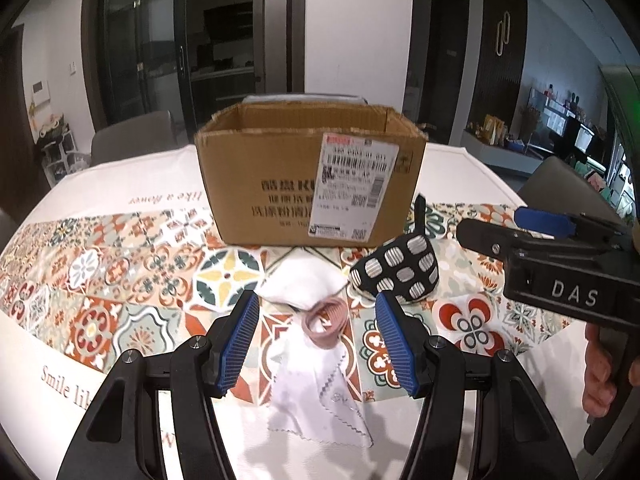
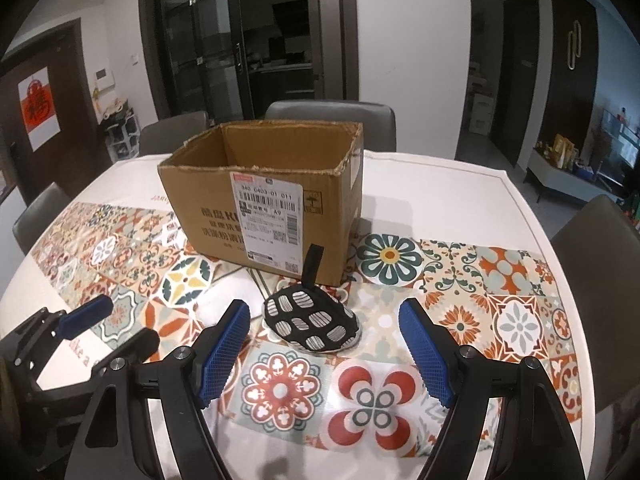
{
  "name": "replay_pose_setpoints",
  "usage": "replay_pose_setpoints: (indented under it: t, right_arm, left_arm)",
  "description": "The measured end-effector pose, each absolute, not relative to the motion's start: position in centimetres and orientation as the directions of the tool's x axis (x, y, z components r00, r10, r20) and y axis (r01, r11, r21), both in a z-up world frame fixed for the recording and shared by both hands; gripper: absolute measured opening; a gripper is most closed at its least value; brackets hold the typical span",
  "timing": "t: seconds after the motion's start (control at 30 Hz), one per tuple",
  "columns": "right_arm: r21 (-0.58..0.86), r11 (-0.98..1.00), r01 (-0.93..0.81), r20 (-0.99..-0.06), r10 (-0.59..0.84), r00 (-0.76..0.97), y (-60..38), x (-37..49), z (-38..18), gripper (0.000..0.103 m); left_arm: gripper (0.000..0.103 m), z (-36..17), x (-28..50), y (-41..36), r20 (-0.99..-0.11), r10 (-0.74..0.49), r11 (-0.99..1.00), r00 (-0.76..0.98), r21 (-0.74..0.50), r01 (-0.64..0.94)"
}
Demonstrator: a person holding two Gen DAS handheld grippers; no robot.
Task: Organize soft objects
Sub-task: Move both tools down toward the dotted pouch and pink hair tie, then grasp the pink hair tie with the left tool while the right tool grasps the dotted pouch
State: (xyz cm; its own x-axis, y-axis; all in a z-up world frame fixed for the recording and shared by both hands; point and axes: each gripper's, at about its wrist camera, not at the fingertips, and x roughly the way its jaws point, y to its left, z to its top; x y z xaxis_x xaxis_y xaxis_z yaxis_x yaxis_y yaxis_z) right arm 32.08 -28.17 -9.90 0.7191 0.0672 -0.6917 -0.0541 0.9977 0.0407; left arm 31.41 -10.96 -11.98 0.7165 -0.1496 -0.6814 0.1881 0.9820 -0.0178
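An open cardboard box (image 1: 308, 176) stands on the patterned tablecloth; it also shows in the right wrist view (image 2: 264, 196). In front of it lie a black-and-white pot holder (image 1: 396, 272) with a black loop, a white padded cloth (image 1: 296, 284), a pink hair tie (image 1: 326, 322) and a thin white cloth (image 1: 316, 396). My left gripper (image 1: 316, 312) is open and empty, its jaws either side of the hair tie. My right gripper (image 2: 324, 320) is open and empty, just before the pot holder (image 2: 312, 318). The right gripper also shows at the right of the left wrist view (image 1: 516, 228).
Grey chairs stand around the table: one behind the box (image 2: 332, 120), one at the right (image 2: 600, 236), others at the left (image 2: 40, 212). Glass doors and dark cabinets lie beyond. The left gripper (image 2: 88, 320) shows at the left of the right wrist view.
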Motion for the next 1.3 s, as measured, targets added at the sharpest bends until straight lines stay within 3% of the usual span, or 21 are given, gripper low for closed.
replay_pose_setpoints:
  t: [0.87,1.07,1.17,1.3]
  right_arm:
    - [-0.022,0.969,-0.244,-0.746,0.147,0.65,-27.4,38.2,-15.8,0.078]
    - [-0.015,0.964,-0.266,-0.755,0.163,0.635,-27.0,38.9,-16.5,0.078]
    - [-0.002,0.964,-0.266,-0.761,0.171,0.626,-26.9,39.0,-16.8,0.077]
    - [-0.004,0.963,-0.269,-0.766,0.17,0.619,-26.7,38.9,-17.1,0.057]
  left_arm:
    - [0.057,-19.1,35.3,-11.4,-0.771,-0.129,0.99,0.624,-0.065,0.125]
    - [0.044,-20.1,36.0,-11.3,-0.785,-0.139,0.989,0.604,-0.08,0.124]
    - [0.033,-20.3,36.1,-11.4,-0.788,-0.145,0.988,0.598,-0.083,0.13]
    - [0.021,-20.4,36.2,-11.5,-0.786,-0.15,0.987,0.6,-0.081,0.141]
